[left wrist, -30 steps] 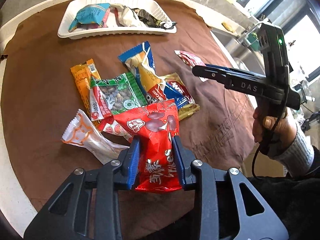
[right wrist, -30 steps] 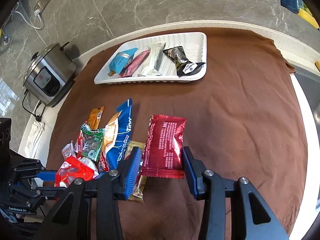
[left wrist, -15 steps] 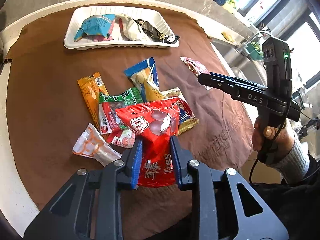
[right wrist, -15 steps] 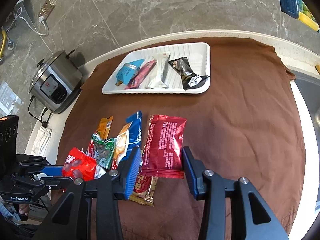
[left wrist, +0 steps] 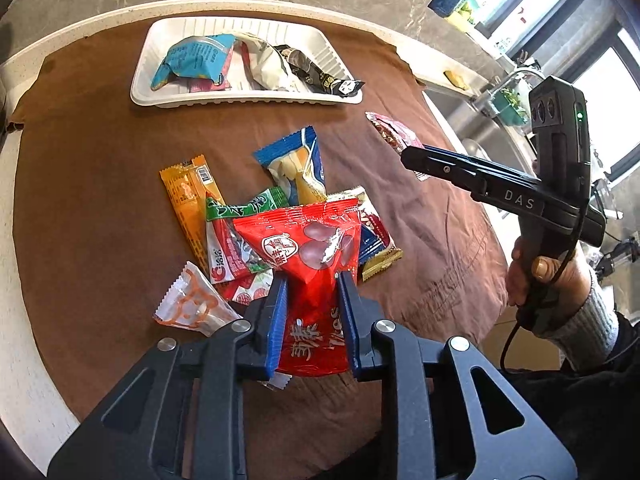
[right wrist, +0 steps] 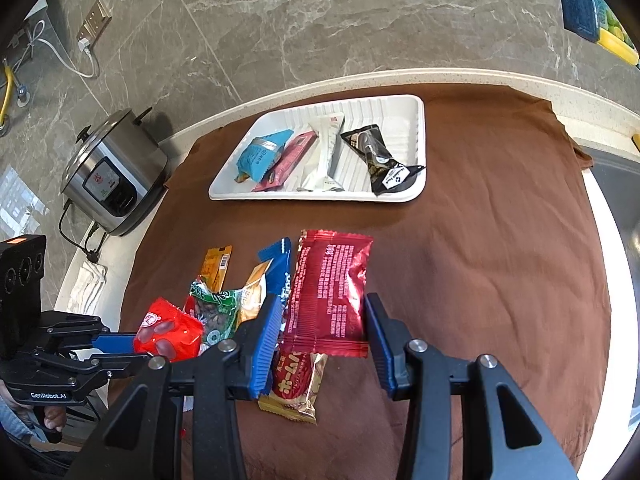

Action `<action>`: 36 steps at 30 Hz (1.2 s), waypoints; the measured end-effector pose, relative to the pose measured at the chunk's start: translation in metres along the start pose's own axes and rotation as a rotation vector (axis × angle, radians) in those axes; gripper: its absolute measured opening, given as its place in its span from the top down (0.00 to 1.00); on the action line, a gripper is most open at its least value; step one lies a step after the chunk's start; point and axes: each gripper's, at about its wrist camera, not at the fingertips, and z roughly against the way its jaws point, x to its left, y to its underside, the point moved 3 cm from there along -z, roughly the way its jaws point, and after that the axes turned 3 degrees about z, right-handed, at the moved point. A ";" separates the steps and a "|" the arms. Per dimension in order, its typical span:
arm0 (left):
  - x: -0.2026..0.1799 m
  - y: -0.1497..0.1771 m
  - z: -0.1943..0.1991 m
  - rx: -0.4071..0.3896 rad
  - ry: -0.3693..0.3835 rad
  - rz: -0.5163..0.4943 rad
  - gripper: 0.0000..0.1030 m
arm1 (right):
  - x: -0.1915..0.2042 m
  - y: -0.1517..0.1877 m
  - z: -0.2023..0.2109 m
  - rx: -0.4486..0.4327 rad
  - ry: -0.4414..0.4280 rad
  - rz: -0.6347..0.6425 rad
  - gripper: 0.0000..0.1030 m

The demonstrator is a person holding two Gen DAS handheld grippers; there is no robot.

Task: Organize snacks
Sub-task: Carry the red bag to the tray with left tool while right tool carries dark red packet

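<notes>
My left gripper (left wrist: 312,292) is shut on a bright red snack bag (left wrist: 310,264) and holds it lifted above the pile; the bag also shows in the right wrist view (right wrist: 170,330). My right gripper (right wrist: 320,320) is open, its jaws on either side of a dark red packet (right wrist: 330,296) without touching it; whether the packet lies on the brown cloth (right wrist: 480,280) I cannot tell. A white tray (right wrist: 418,140) at the back holds several packets. A pile of loose snacks (left wrist: 248,208) lies mid-cloth.
A rice cooker (right wrist: 110,176) stands at the table's left edge beside a folded white cloth (right wrist: 88,284). A gold-and-red wafer packet (right wrist: 296,384) lies under my right gripper. A sink (left wrist: 480,148) lies beyond the right edge. The table rim (left wrist: 240,2) curves around the cloth.
My left gripper closed tighter on the red bag and lifted it off the pile. The right gripper rose and pulled back, still open around the dark red packet.
</notes>
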 end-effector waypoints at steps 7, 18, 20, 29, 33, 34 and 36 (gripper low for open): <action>0.003 -0.004 0.001 -0.003 0.003 -0.002 0.79 | 0.003 -0.005 -0.001 -0.004 -0.002 0.003 0.56; 0.010 -0.013 0.004 -0.013 0.016 0.018 0.79 | 0.007 -0.014 -0.004 -0.006 -0.007 0.011 0.56; 0.012 -0.016 0.005 -0.019 0.013 0.020 0.79 | 0.007 -0.017 -0.004 -0.009 -0.009 0.012 0.56; 0.018 -0.038 0.009 -0.042 0.014 0.022 0.79 | 0.007 -0.030 -0.008 -0.018 -0.013 0.013 0.56; 0.021 -0.051 0.010 -0.053 0.013 0.019 0.79 | 0.006 -0.036 -0.010 -0.021 -0.014 0.014 0.56; 0.022 -0.055 0.010 -0.055 0.016 0.019 0.79 | 0.005 -0.037 -0.011 -0.022 -0.014 0.014 0.56; 0.022 -0.061 0.010 -0.061 0.015 0.021 0.79 | 0.004 -0.040 -0.012 -0.024 -0.015 0.013 0.56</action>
